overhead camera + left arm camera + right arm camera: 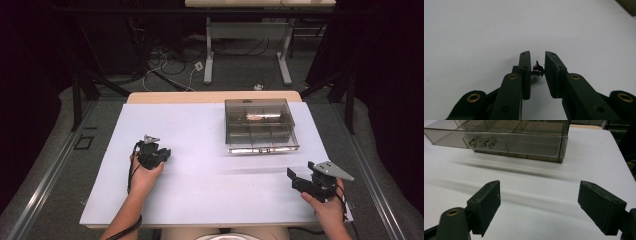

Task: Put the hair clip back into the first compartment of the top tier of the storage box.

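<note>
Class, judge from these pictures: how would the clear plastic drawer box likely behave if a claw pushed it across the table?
The drawer box looks like thin, clear plastic, so it is probably light and stiff. It sits low and flat on the smooth white table, so it would likely slide rather than tip. Its drawer might shift.

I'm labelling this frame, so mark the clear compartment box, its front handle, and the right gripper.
clear compartment box (pixel 258 123), high view, on its top panel.
front handle (pixel 481 143), right gripper view, on the clear bar between its two knobs.
right gripper (pixel 539 205), right gripper view, midway between its open jaws.

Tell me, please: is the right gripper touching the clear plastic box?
Apart. In the right gripper view the open right gripper has bare white table between its jaws and the clear plastic box.
</note>
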The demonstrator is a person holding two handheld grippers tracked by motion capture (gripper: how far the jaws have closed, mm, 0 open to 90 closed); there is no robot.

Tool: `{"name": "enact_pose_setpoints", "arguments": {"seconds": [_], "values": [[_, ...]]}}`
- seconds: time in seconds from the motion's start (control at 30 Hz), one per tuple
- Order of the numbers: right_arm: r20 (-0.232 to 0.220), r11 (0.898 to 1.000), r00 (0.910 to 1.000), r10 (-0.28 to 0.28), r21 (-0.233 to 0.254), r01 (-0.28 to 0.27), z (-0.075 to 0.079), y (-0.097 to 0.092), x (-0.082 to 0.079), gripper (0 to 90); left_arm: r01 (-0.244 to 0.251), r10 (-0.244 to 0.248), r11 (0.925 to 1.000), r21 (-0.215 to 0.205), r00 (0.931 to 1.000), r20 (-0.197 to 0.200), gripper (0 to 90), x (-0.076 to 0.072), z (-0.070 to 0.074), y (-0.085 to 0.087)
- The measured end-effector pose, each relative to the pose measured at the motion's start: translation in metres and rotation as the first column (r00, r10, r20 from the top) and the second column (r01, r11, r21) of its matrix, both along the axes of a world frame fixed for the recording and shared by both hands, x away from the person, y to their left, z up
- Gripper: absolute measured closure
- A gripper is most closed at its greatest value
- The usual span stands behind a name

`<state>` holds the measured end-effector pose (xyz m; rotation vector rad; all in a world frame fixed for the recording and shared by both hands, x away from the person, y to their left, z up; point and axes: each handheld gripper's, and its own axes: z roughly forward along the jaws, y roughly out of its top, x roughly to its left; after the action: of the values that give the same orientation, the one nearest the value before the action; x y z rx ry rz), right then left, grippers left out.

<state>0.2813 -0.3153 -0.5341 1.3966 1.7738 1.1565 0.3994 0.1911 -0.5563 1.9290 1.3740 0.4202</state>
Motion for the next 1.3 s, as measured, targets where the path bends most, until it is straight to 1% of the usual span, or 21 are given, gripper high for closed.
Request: {"name": "enact_pose_setpoints", "arguments": {"seconds": [0.03,0.07,0.1,0.13,0.3,0.43,0.53,0.57,0.67,0.7,0.77,0.83,0.9,1.0,1.03,1.07,1.1,1.13,1.2,1.27,1.3], "values": [[-0.009,1.0,0.9999,-0.006,0.002,0.007,0.0,0.0,-0.001,18.1,-0.001,0.001,1.0,0.001,1.0,0.001,75.9,0.0,0.0,-0.001],[-0.006,1.0,1.0,-0.007,-0.001,0.007,0.0,0.0,-0.001,18.1,-0.001,0.001,1.0,0.002,1.0,0.007,75.9,0.0,0.001,-0.001],[-0.004,1.0,1.0,-0.003,-0.006,0.003,0.0,-0.001,-0.001,18.1,0.002,-0.002,1.0,0.007,1.0,0.001,75.9,-0.001,0.002,-0.001],[-0.004,1.0,1.0,-0.002,-0.006,0.002,0.0,-0.001,-0.001,18.1,0.0,0.0,1.0,0.006,0.9999,0.014,75.9,-0.001,0.002,-0.002],[0.008,1.0,1.0,-0.004,-0.004,0.004,0.0,-0.001,-0.001,18.1,-0.002,0.002,0.9999,0.011,0.9994,0.034,75.9,-0.002,0.005,-0.003],[-0.004,1.0,1.0,-0.005,-0.002,0.005,0.0,-0.001,-0.001,18.1,-0.011,0.011,0.9999,0.009,0.9986,0.051,75.9,-0.005,0.007,-0.003],[0.005,1.0,1.0,0.001,-0.007,-0.001,0.0,-0.001,-0.001,18.1,-0.016,0.015,0.9999,0.003,0.9981,0.059,75.9,-0.005,0.009,-0.003],[0.009,1.0,1.0,-0.002,-0.004,0.002,0.0,0.0,-0.001,18.1,-0.022,0.022,0.9998,-0.005,0.9972,0.071,75.9,-0.006,0.011,-0.003],[0.0,1.0,1.0,-0.004,-0.002,0.004,0.001,-0.001,-0.001,18.1,-0.021,0.021,0.9998,-0.006,0.9971,0.073,75.9,-0.007,0.013,-0.003],[0.005,1.0,1.0,-0.004,0.001,0.004,0.0,0.0,-0.001,18.1,-0.025,0.026,0.9995,-0.017,0.9957,0.089,75.9,-0.008,0.014,-0.004],[-0.003,1.0,1.0,-0.003,-0.003,0.003,0.0,-0.001,-0.001,18.1,-0.024,0.025,0.9996,-0.017,0.996,0.086,75.9,-0.008,0.015,-0.005],[0.009,1.0,1.0,-0.002,-0.006,0.002,0.0,-0.001,-0.001,18.1,-0.017,0.019,0.9997,-0.016,0.9956,0.092,76.0,-0.01,0.017,-0.005],[0.005,1.0,1.0,-0.006,-0.001,0.006,0.0,0.0,-0.002,18.1,-0.013,0.016,0.9996,-0.026,0.9941,0.108,75.9,-0.011,0.019,-0.006],[0.005,1.0,1.0,-0.002,-0.005,0.002,0.001,-0.002,-0.002,18.1,-0.009,0.013,0.9993,-0.037,0.9943,0.106,76.0,-0.012,0.021,-0.008],[-0.005,1.0,1.0,-0.004,-0.007,0.004,0.001,-0.002,-0.003,18.1,-0.005,0.009,0.9993,-0.037,0.9947,0.103,76.0,-0.013,0.022,-0.008],[-0.004,1.0,1.0,-0.007,-0.001,0.007,0.001,-0.001,-0.003,18.1,-0.007,0.012,0.9987,-0.05,0.9931,0.116,76.0,-0.013,0.022,-0.01],[0.01,1.0,1.0,0.0,-0.001,0.0,0.0,-0.002,-0.003,18.1,-0.007,0.012,0.9987,-0.05,0.9931,0.116,75.9,-0.013,0.022,-0.01],[0.011,1.0,0.9999,0.0,-0.001,0.0,0.0,-0.002,-0.003,18.1,0.0,0.006,0.9988,-0.049,0.994,0.109,76.0,-0.014,0.024,-0.011],[0.007,1.0,1.0,-0.007,0.005,0.007,0.0,-0.001,-0.004,18.1,0.004,0.003,0.9985,-0.055,0.993,0.118,76.0,-0.015,0.025,-0.013],[0.017,1.0,0.9999,0.003,-0.011,-0.002,0.0,-0.003,-0.004,18.1,0.022,-0.016,0.9984,-0.053,0.9926,0.12,76.0,-0.016,0.026,-0.016],[0.008,1.0,1.0,-0.002,-0.007,0.002,0.0,-0.003,-0.005,18.1,0.022,-0.016,0.9984,-0.053,0.9926,0.12,76.0,-0.016,0.026,-0.016]]}}
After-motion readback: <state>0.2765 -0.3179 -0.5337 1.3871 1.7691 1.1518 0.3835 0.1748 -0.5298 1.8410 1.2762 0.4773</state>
